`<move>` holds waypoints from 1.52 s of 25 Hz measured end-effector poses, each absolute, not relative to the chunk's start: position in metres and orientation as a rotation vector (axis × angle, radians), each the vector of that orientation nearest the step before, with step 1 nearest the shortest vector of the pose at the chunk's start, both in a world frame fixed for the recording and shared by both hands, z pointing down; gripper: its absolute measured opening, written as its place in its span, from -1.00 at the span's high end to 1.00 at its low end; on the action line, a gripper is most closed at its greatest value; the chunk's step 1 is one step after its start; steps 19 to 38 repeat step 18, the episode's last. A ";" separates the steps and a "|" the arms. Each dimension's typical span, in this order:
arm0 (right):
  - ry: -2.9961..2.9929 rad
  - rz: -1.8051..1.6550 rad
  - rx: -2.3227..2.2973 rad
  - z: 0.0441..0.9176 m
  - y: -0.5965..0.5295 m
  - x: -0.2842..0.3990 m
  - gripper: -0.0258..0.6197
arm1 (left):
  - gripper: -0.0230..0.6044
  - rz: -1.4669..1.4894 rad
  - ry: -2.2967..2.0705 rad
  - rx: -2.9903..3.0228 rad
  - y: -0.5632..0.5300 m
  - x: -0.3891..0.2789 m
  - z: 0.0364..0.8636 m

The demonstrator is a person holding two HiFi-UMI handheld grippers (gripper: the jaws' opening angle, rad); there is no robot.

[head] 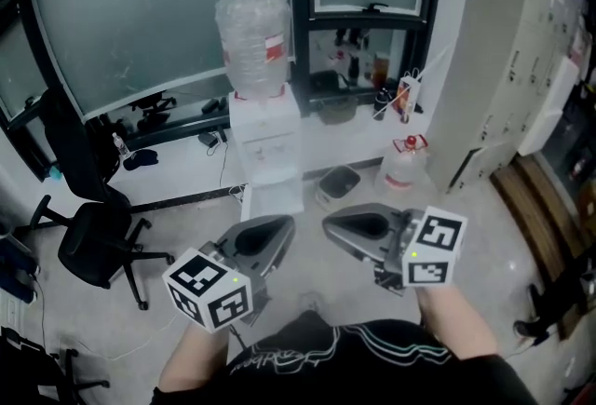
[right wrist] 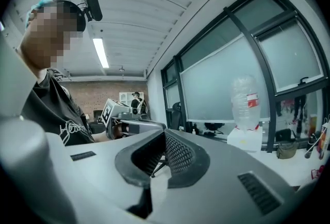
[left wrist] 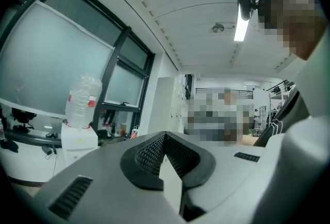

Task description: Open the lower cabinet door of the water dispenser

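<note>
Against the window wall, the dispenser (head: 265, 128) was seen standing on the floor (head: 484, 236) with a bottle (head: 251, 31) upended on top; whether its lower door (head: 271, 184) was shut could not be told from above. Nearer the person, the left hand-held gripper (head: 282, 225) and the right hand-held gripper (head: 331, 225) were held side by side, well apart from the dispenser and pointed roughly toward it. Each pair of jaws was closed tip to tip, and nothing was held between them. An office chair (head: 98, 240) was seen to the left, and a jug (head: 402, 166) on the floor to the right.
</note>
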State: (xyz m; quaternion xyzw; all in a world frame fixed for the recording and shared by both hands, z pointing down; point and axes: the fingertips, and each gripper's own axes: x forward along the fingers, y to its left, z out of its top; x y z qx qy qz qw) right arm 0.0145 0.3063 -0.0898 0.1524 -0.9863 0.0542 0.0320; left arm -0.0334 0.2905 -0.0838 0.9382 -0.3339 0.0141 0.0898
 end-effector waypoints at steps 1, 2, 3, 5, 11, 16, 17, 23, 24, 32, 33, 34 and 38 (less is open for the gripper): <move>-3.041 0.166 0.473 -0.092 0.307 0.017 0.88 | 0.93 0.051 -0.986 2.796 0.291 -0.029 -0.085; -3.045 0.167 0.478 -0.094 0.308 0.020 0.88 | 0.93 0.061 -0.979 2.803 0.292 -0.025 -0.087; -3.047 0.167 0.481 -0.095 0.309 0.022 0.88 | 0.93 0.069 -0.973 2.811 0.293 -0.022 -0.089; -3.049 0.164 0.484 -0.097 0.311 0.025 0.88 | 0.93 0.069 -0.963 2.826 0.295 -0.017 -0.094; -3.062 0.130 0.484 -0.097 0.319 0.024 0.88 | 0.93 0.055 -0.967 2.841 0.306 -0.016 -0.097; -3.072 0.126 0.461 -0.100 0.323 0.017 0.88 | 0.93 0.040 -0.983 2.823 0.310 -0.021 -0.096; -3.070 0.125 0.457 -0.100 0.324 0.016 0.88 | 0.93 0.041 -0.984 2.821 0.310 -0.021 -0.096; -3.069 0.123 0.453 -0.100 0.325 0.015 0.88 | 0.93 0.042 -0.984 2.820 0.311 -0.022 -0.096; -3.069 0.123 0.453 -0.100 0.325 0.015 0.88 | 0.93 0.042 -0.984 2.820 0.311 -0.022 -0.096; -3.069 0.123 0.453 -0.100 0.325 0.015 0.88 | 0.93 0.042 -0.984 2.820 0.311 -0.022 -0.096; -3.069 0.123 0.453 -0.100 0.325 0.015 0.88 | 0.93 0.042 -0.984 2.820 0.311 -0.022 -0.096; -3.069 0.123 0.453 -0.100 0.325 0.015 0.88 | 0.93 0.042 -0.984 2.820 0.311 -0.022 -0.096; -3.069 0.123 0.453 -0.100 0.325 0.015 0.88 | 0.93 0.042 -0.984 2.820 0.311 -0.022 -0.096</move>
